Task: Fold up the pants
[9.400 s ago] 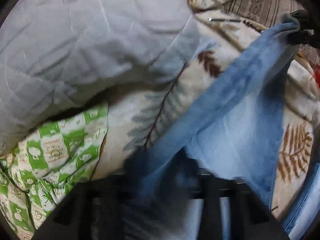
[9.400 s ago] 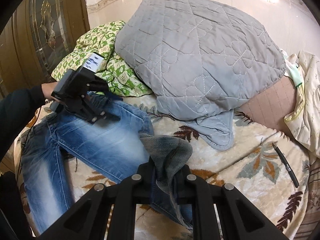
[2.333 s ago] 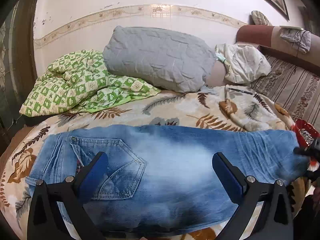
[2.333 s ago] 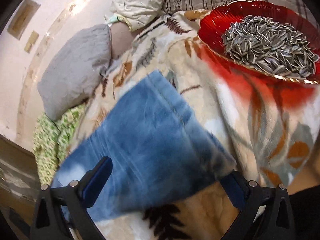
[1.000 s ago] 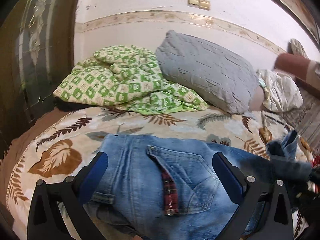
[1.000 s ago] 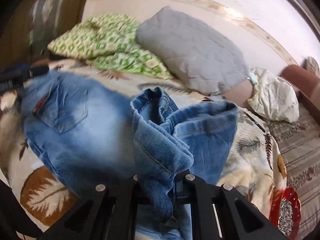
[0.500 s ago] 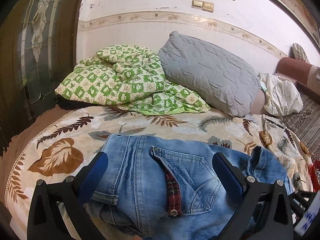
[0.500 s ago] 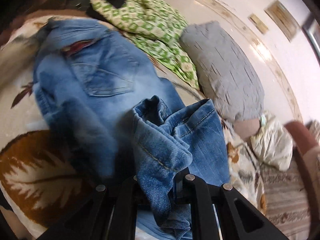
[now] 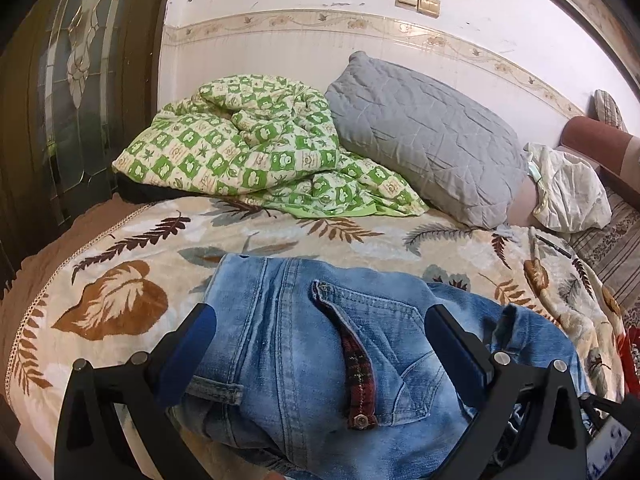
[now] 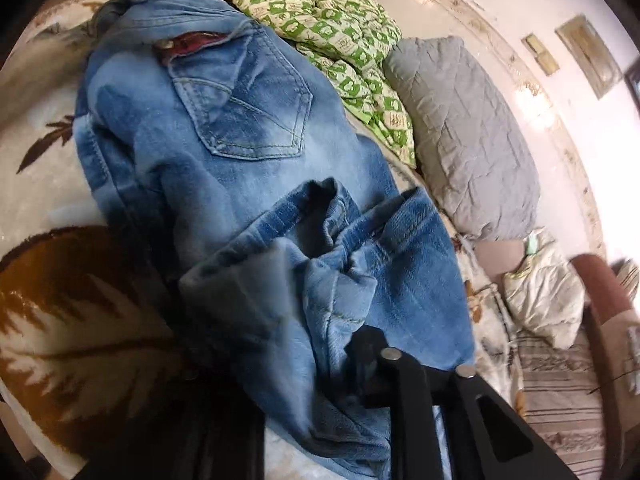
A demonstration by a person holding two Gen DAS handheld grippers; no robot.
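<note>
Light blue jeans (image 9: 320,340) lie on the leaf-print blanket (image 9: 120,280), back pocket with a red plaid flap (image 9: 356,364) facing up. My left gripper (image 9: 320,344) is open, its blue-padded fingers (image 9: 188,344) spread either side of the waist end. The leg hems (image 9: 532,344) are folded over toward the waist at the right. In the right wrist view the jeans (image 10: 224,120) fill the middle and the bunched leg hems (image 10: 332,264) hang from my right gripper (image 10: 320,368), which is shut on them, only one finger showing clearly.
A green checked quilt (image 9: 256,148), a grey quilted pillow (image 9: 424,140) and a cream bundle (image 9: 568,188) lie at the back by the wall. A dark wooden door (image 9: 52,100) stands at the left. A pen (image 9: 552,240) lies on the blanket.
My right gripper has carried the leg hems further over the jeans toward the waist end. My left gripper has stayed open over the waist, shifting slightly.
</note>
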